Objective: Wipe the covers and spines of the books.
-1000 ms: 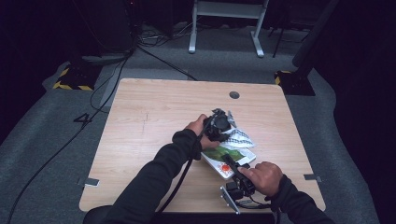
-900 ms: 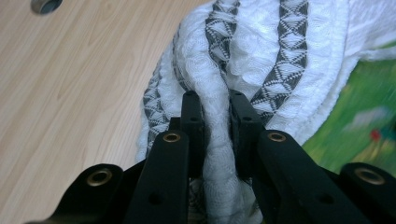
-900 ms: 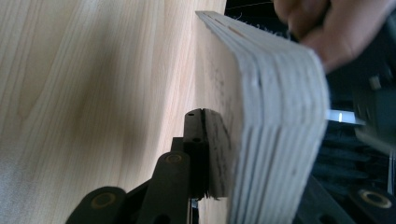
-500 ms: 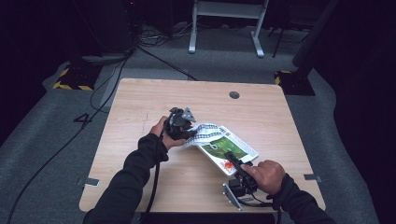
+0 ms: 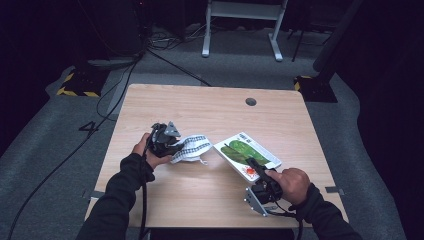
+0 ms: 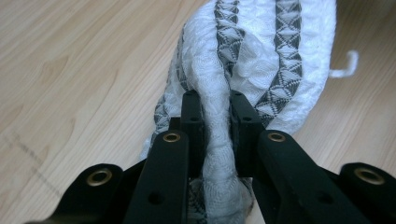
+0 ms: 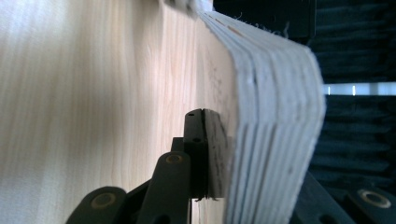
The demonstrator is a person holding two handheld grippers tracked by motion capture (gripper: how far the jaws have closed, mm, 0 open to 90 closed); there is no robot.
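White-and-grey patterned cloth [image 6: 261, 60] sits pinched in the left gripper [image 6: 215, 109], so drag it low toward the surface's left edge while the right gripper [image 7: 219, 154] keeps the thick green-covered board book [image 5: 246, 154] clamped

light wooden rectangular table [image 5: 210, 107] | round grey grommet hole [image 5: 251, 102] at 1 o'clock | white metal frame legs [image 5: 240, 30] on grey carpet at 12 | black cables [image 5: 125, 75] at 10

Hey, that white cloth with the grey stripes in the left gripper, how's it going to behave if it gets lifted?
Likely floppy: the cloth bunches and folds where the left gripper pinches it. Probably light, since a narrow pinch gathers it. It looks textured, so it should not slip easily, though the loose thread at its edge might snag.
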